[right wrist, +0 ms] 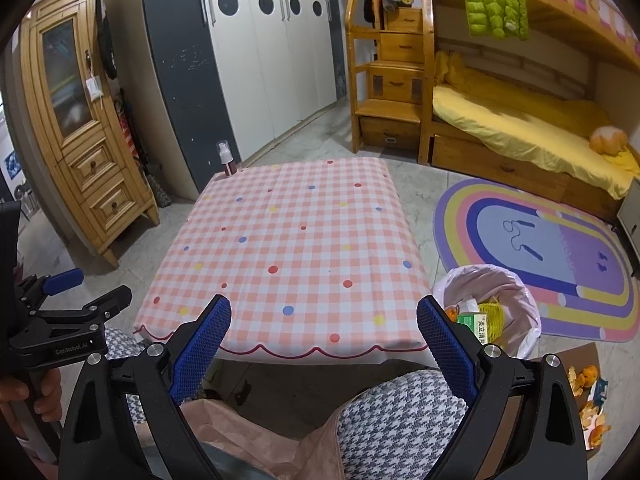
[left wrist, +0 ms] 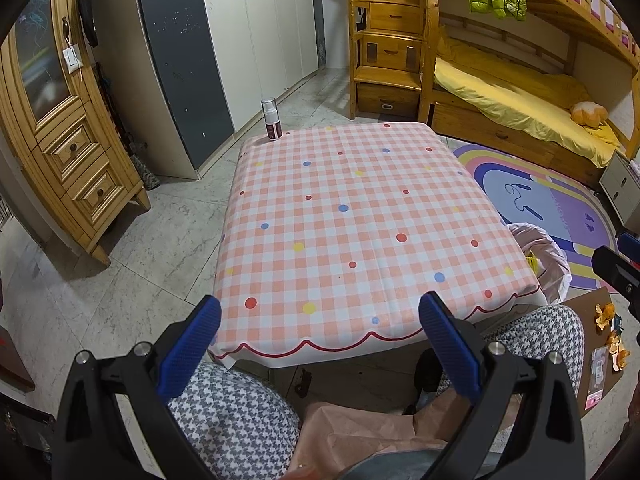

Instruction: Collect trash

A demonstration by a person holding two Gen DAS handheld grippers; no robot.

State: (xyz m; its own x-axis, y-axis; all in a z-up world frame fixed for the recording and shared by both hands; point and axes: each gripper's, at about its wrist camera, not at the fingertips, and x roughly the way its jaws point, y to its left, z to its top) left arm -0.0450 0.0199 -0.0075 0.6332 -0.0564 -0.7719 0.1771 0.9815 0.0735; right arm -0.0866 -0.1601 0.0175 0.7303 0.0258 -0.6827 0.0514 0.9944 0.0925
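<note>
Checked pink-and-white cloth covers the desk (right wrist: 288, 248), and its top is bare except for a small spray bottle (right wrist: 225, 159) upright at the far left corner. Left hand-held gripper (left wrist: 320, 344): blue pads spread wide, nothing between them, held low over the person's lap at the desk's near edge; in the right wrist view it shows at the left border, gripped by a hand (right wrist: 24, 396). Right hand-held gripper (right wrist: 324, 346): likewise spread and empty, aimed across the near edge of the desk. Right of the desk, on the floor just beside its near right corner, stands the bin (right wrist: 520, 300) lined with a pale bag, already holding a green carton and yellow netting. Further right, orange peel (right wrist: 588, 384) lies scattered on a brown cardboard sheet (right wrist: 580, 354) on the floor, with a small packet or two among it; this reads as the trash left to collect. Judgement: the step in hand is to reach the right hand-held gripper down to the peel. Peel is light and curled, so closing on a thick fold, not an edge, should hold best; carry low and release well inside the bin rim, clear of the loose bag.
</note>
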